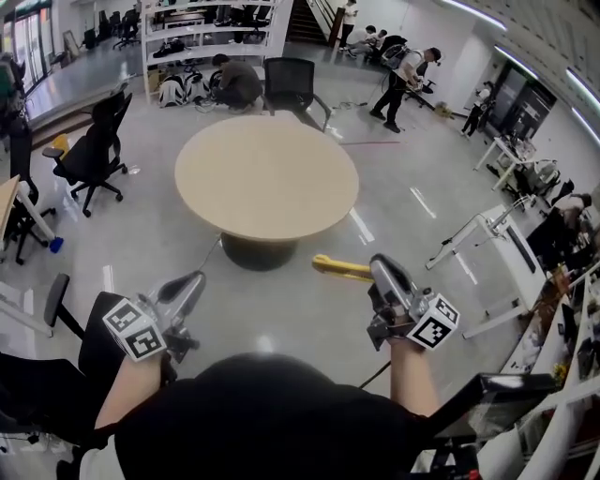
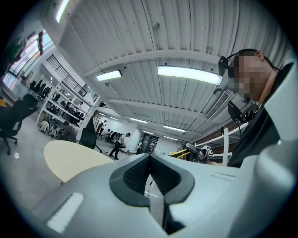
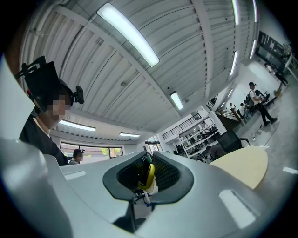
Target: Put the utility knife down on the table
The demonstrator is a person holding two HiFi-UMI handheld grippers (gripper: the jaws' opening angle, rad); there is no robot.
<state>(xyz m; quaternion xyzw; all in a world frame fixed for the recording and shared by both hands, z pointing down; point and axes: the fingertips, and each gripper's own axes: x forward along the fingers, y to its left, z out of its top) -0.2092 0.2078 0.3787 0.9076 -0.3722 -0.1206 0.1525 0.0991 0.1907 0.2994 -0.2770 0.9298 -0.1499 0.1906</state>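
Observation:
In the head view the round beige table (image 1: 267, 178) stands ahead of me on the grey floor, with both grippers short of its near edge. My right gripper (image 1: 378, 265) is shut on the yellow utility knife (image 1: 340, 270), which sticks out sideways to the left of the jaws. The right gripper view shows the knife (image 3: 148, 175) edge-on, clamped between the dark pads, and the table (image 3: 242, 167) off to the right. My left gripper (image 1: 195, 278) is shut and holds nothing. In its own view the left gripper (image 2: 150, 155) has its pads together, with the table (image 2: 70, 158) at the left.
A black office chair (image 1: 94, 150) stands left of the table and another (image 1: 289, 82) behind it. People work on the floor by white shelves (image 1: 206, 28) at the back. White desk frames (image 1: 487, 234) line the right. A black chair (image 1: 56, 347) is close at my lower left.

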